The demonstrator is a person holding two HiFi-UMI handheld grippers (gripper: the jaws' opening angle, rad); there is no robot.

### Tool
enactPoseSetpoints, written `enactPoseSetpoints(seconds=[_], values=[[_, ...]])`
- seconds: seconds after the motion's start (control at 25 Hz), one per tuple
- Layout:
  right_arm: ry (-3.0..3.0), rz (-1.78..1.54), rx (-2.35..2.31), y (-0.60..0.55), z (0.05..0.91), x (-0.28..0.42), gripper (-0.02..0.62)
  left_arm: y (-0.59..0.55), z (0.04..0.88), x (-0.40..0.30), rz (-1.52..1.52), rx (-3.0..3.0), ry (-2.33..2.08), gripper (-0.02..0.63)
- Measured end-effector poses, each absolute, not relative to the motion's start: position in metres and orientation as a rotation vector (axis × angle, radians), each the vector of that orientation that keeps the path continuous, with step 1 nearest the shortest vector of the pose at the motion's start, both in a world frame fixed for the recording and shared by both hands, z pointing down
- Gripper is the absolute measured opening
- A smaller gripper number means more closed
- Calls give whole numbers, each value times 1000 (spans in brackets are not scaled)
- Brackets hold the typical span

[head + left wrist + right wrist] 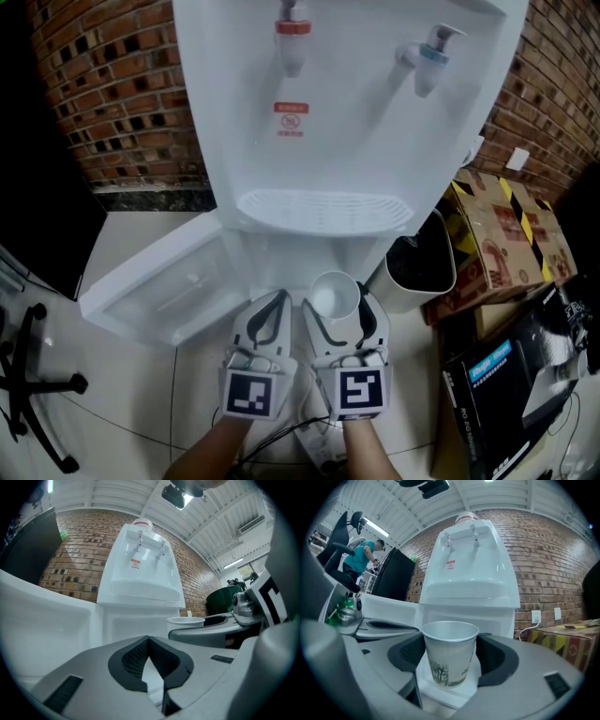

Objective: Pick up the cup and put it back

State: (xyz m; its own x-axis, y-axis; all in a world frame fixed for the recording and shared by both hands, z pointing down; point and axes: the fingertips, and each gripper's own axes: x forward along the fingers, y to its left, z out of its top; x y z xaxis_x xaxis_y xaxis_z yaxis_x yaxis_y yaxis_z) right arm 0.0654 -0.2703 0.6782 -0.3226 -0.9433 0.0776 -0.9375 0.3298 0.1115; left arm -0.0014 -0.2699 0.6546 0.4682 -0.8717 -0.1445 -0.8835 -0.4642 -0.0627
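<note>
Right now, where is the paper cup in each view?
Head view: paper cup lower centre, in the right hand-held gripper.
Left gripper view: right of centre, mostly its rim.
Right gripper view: centre, between the jaws.
Shared landmark: the white water dispenser behind it.

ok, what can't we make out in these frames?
- Cup base: right gripper view, can't tell whether it rests on the white surface below.
- Cup body: left gripper view, only the rim shows behind the right hand-held gripper.
- Red label on the water dispenser: print too small in every view.
- Cup print: right gripper view, lettering too small.
</note>
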Motion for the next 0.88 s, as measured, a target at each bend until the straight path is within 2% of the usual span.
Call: enactPoseSetpoints(seconds=[0.88], values=[[-2538, -45, 1730, -390, 787, 49, 345, -269, 697, -16, 147, -2608, 1637, -3]])
